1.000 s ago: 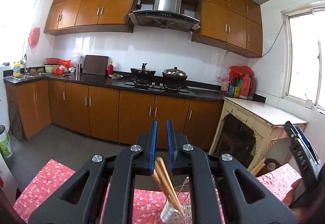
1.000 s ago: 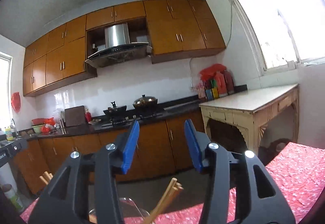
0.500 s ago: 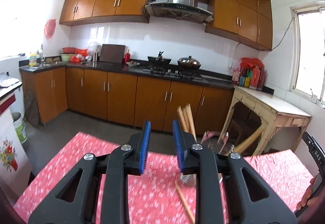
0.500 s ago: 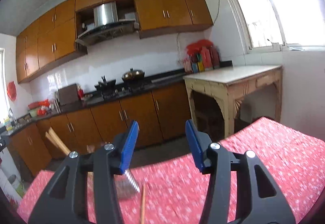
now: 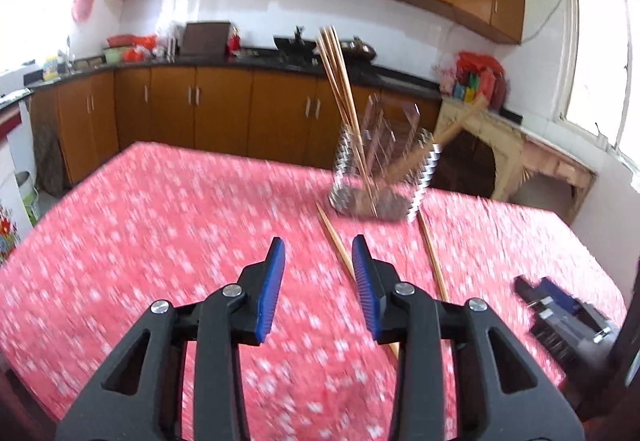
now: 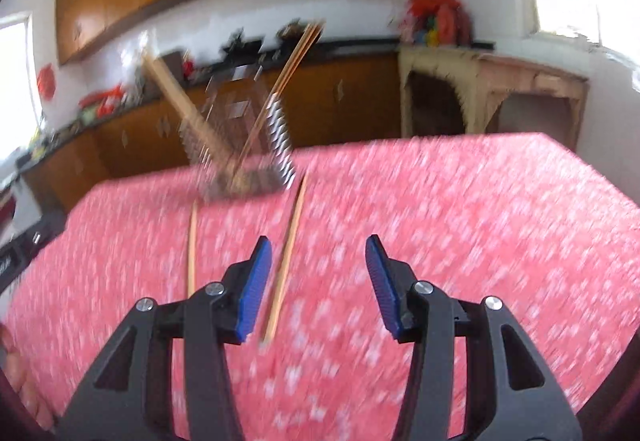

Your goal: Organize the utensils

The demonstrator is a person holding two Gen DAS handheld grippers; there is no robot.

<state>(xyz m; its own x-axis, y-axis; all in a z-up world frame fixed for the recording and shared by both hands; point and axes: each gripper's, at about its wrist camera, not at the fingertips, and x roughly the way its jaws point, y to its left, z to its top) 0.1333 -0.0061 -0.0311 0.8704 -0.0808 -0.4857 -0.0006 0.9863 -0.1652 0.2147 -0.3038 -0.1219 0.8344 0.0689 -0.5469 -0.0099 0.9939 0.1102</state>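
Note:
A metal utensil holder (image 5: 380,177) stands on the red floral tablecloth (image 5: 160,241). Several chopsticks (image 5: 336,81) stand in it, and a wooden handle (image 5: 460,125) leans out to the right. Two loose chopsticks lie in front of it, one (image 5: 336,241) on the left and another (image 5: 432,253) on the right. My left gripper (image 5: 318,249) hovers over the cloth short of them, its jaws opening with nothing between them. My right gripper (image 6: 318,249) is open above the cloth. One loose chopstick (image 6: 286,257) lies below it by its left finger, and the other chopstick (image 6: 192,249) lies farther left. The holder (image 6: 244,161) is ahead.
The right gripper's body (image 5: 560,317) shows at the left wrist view's lower right. A hand (image 6: 16,381) is at the right wrist view's lower left edge. Wooden kitchen cabinets (image 5: 200,113) and a worn side table (image 5: 540,161) stand beyond the table's far edge.
Both grippers have dropped and tipped down from facing the kitchen to facing the tablecloth. The left jaws have widened from nearly shut. The holder now stands ahead instead of below.

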